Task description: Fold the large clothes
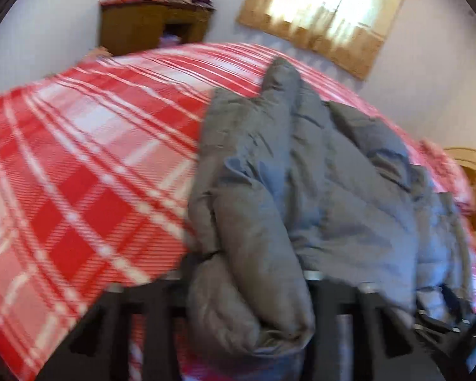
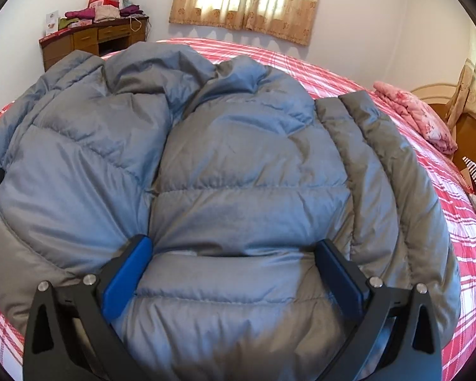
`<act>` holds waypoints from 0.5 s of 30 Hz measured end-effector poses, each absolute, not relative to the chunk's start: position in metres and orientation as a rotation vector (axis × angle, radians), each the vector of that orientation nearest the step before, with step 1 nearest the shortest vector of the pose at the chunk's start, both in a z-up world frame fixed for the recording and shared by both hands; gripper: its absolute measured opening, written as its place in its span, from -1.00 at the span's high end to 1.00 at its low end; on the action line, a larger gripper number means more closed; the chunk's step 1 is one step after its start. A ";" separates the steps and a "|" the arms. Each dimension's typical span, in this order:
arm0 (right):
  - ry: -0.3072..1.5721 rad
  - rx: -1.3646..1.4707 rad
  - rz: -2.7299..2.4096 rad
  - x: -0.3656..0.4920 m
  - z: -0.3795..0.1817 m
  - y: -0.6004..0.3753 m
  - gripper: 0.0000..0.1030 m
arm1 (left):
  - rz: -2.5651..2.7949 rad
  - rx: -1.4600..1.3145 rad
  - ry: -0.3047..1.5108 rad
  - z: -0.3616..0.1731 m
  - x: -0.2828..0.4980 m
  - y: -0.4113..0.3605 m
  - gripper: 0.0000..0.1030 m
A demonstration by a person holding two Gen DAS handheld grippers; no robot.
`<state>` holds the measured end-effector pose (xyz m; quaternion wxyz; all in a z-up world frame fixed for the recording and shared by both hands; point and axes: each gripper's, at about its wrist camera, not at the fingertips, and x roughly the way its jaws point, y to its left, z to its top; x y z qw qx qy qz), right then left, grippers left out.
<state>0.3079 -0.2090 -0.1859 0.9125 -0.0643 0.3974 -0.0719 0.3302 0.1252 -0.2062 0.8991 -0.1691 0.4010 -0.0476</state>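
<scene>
You are in a bedroom with white walls; a big bed (image 2: 380, 95) with a red and white checked cover fills most of both views; a window with tan curtains (image 2: 247, 0) lets light in behind it; a brown wooden desk (image 2: 89, 39) stands in the far corner, and folded clothes (image 2: 108, 11) sit in a pile on its top; its open shelf looks dark in the right view, and the left view is too blurry to tell what is in it.

The grey puffy coat (image 2: 238, 165) lies spread on the bed, close to you; a pink flowered cloth (image 2: 419, 117) lies folded near the far right edge of the bed.

Your right gripper (image 2: 234, 273) is wide open; its blue pads (image 2: 127, 279) sit on each side of a puffy fold at the near edge of the coat, pressing down on it, but not pinching.

Your left gripper (image 1: 247, 311) is at the coat's left side; a thick sleeve-like roll of the coat sits between its black fingers (image 1: 323, 317); the picture is blurry, so you cannot tell if it is squeezing or loose.
</scene>
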 end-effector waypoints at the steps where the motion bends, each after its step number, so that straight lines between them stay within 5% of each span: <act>1: 0.820 -0.130 -0.150 0.307 -0.186 -0.207 -1.00 | -0.105 -0.348 0.830 -0.205 0.330 0.124 0.68; 4: 0.825 -0.132 -0.165 0.306 -0.186 -0.204 -1.00 | -0.110 -0.338 0.814 -0.196 0.327 0.126 0.85; 15: 0.817 -0.139 -0.226 0.295 -0.186 -0.170 -1.00 | -0.130 -0.396 0.764 -0.172 0.302 0.163 0.89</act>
